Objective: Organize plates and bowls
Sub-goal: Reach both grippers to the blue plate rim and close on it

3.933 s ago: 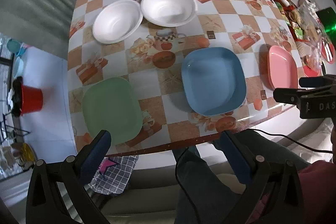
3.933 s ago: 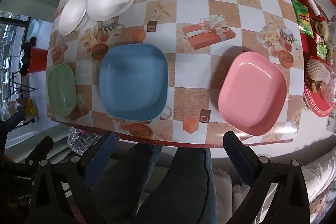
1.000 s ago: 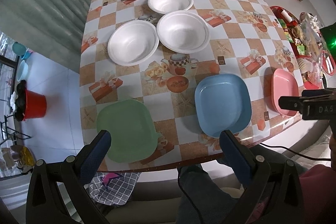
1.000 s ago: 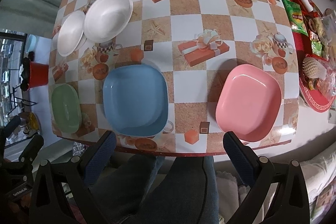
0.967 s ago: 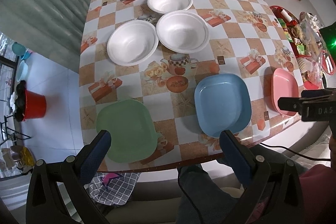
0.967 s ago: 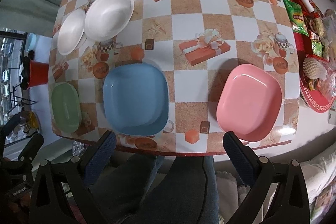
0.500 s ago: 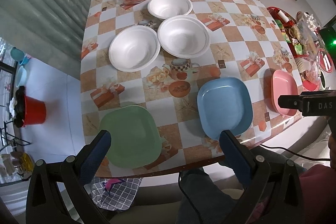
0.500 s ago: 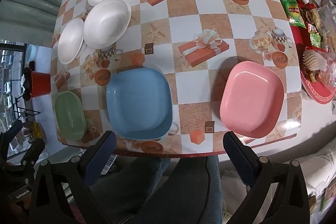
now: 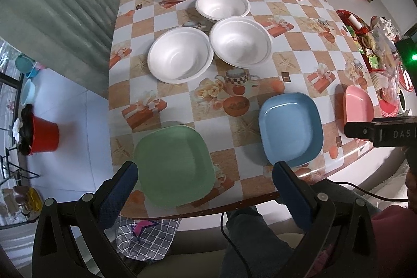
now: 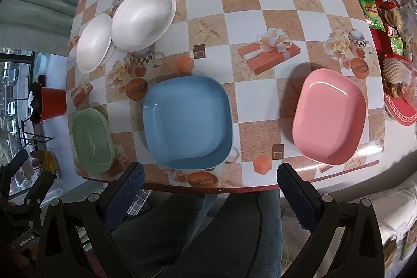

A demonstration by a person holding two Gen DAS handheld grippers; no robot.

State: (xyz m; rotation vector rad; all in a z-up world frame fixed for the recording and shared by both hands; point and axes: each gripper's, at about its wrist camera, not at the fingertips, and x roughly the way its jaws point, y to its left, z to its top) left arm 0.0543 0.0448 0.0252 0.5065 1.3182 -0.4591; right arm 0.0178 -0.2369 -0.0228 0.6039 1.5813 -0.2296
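Three plates lay apart along the near edge of the tabletop [image 10: 260,4]: the green plate [image 9: 174,166], the blue plate [image 10: 187,121] and the pink plate [image 10: 328,119]. Three white bowls [image 9: 179,57] sat clustered farther back, unstacked. Nothing looked gathered yet, so the whole sorting seemed left to do. The left tongs [image 9: 204,170] and right tongs [image 10: 209,172] both hung apart, empty, short of the edge.

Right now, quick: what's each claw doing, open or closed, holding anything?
Left claw: open, empty, above the table's near edge by the green plate.
Right claw: open, empty.
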